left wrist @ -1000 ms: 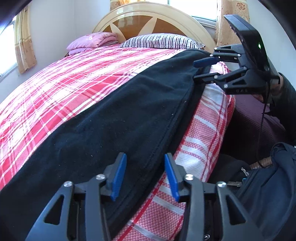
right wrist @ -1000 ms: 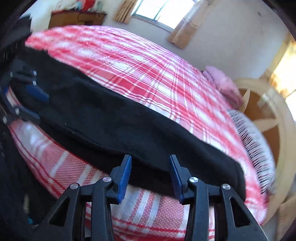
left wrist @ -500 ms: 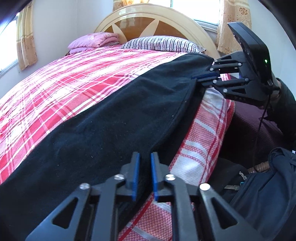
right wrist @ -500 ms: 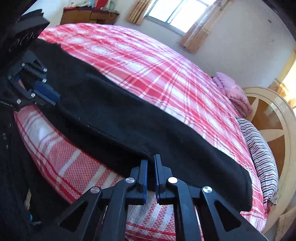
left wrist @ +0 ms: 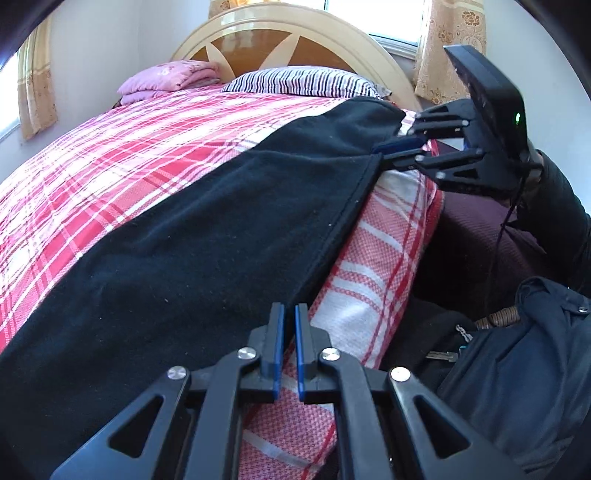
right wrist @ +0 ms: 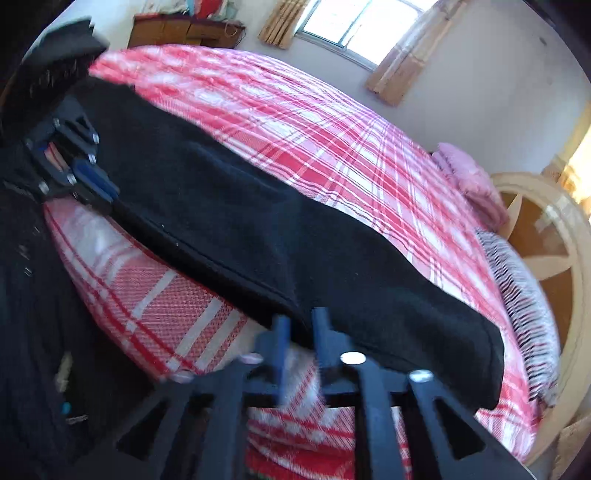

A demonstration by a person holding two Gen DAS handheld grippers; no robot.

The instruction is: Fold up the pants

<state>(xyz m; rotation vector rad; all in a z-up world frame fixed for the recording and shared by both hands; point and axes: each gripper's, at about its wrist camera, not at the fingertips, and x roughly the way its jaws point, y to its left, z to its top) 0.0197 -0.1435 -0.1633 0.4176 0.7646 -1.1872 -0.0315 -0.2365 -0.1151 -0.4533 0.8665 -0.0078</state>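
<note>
Black pants (left wrist: 192, 243) lie stretched along the near edge of a bed with a red plaid cover (left wrist: 110, 155). My left gripper (left wrist: 290, 314) is shut on the pants' near seam edge. It also shows in the right wrist view (right wrist: 98, 188), pinching the hem at the far left. My right gripper (right wrist: 301, 325) is shut on the pants' near edge (right wrist: 258, 251) and lifts it slightly; this view is blurred. In the left wrist view the right gripper (left wrist: 391, 149) clamps the far end of that edge.
A striped pillow (left wrist: 299, 79) and a folded pink blanket (left wrist: 166, 75) lie by the wooden headboard (left wrist: 291, 40). Dark clothing and keys (left wrist: 535, 350) sit beside the bed on the right. A wooden cabinet (right wrist: 184, 31) stands by the far wall.
Both grippers closed from wide open onto the pants' near edge. The edge now rises slightly, and the right gripper is moving.
</note>
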